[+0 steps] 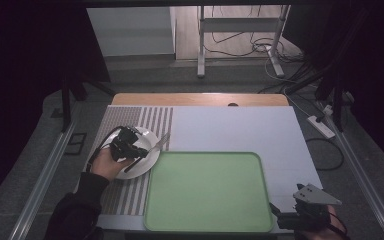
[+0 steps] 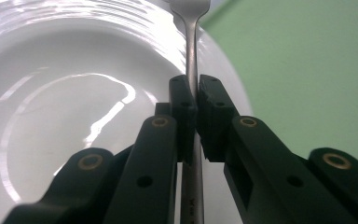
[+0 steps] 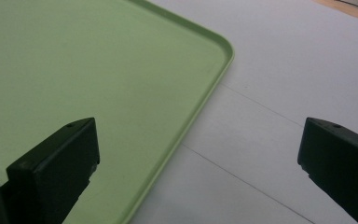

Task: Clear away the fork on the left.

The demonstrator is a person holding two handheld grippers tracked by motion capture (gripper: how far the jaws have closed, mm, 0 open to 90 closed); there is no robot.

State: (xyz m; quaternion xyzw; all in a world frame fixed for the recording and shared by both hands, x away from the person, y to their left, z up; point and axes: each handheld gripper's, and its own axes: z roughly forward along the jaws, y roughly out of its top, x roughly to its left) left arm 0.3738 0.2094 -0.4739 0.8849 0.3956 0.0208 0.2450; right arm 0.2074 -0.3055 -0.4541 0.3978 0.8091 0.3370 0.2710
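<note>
1. High view: the left gripper sits over one white plate at the left of the table, above the striped mat. One fork sticks out from its jaws toward the far right, its tines reaching past the plate's rim, near the far-left corner of the one green tray. The right gripper rests at the near right corner of the table, just beside the tray's near right corner, well apart from the fork.

2. Left gripper view: the two black jaws are pressed together on the fork's handle, which runs straight up between the pads; the tines leave the top edge. The plate lies under the jaws and to their left, the tray to the right.

3. Right gripper view: the two jaws stand wide apart with nothing between them. Below them lie the tray's corner and the bare table.
</note>
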